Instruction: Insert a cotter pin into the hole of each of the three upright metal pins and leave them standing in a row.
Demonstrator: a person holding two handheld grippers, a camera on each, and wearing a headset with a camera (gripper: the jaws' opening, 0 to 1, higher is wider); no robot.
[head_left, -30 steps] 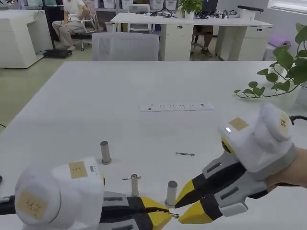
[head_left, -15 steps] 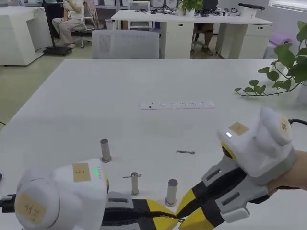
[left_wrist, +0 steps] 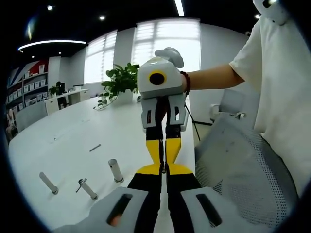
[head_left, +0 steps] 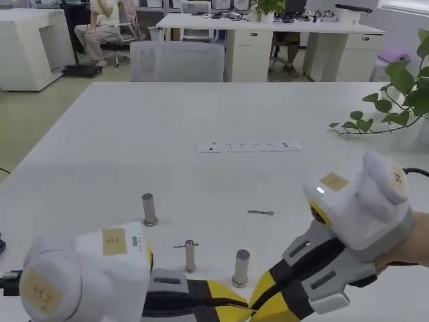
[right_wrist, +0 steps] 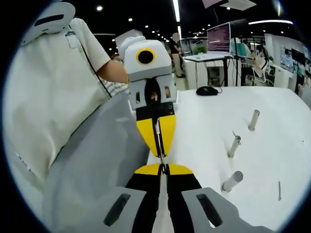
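Left claw (left_wrist: 165, 170): narrow, jaws closed on the held cotter (right_wrist: 158, 141), which shows as a thin grey sliver lying along the seam between its yellow tips.
Right claw (right_wrist: 163, 170): narrow, jaws closed, tip to tip with the left claw; its tips touch the end of the held cotter, but I cannot tell whether it truly grips it.
Where the claws meet: low at the near edge of the table (head_left: 201, 114), just in front of the right pin (head_left: 240, 267).
Pins: three stand upright in a slanted row, with the left pin (head_left: 149, 208) farthest from the claws and the middle pin (head_left: 190, 255) between the other two.
Fitted cotter (head_left: 181, 246): runs crosswise through the top of the middle pin and sticks out to its left.
Left and right pins: tops bare.
Loose cotter (head_left: 261, 212): flat on the table, beyond the right pin and apart from all three.
Farther back: a white power strip (head_left: 248, 145) lies mid-table, and a plant (head_left: 395, 94) trails in at the right edge.
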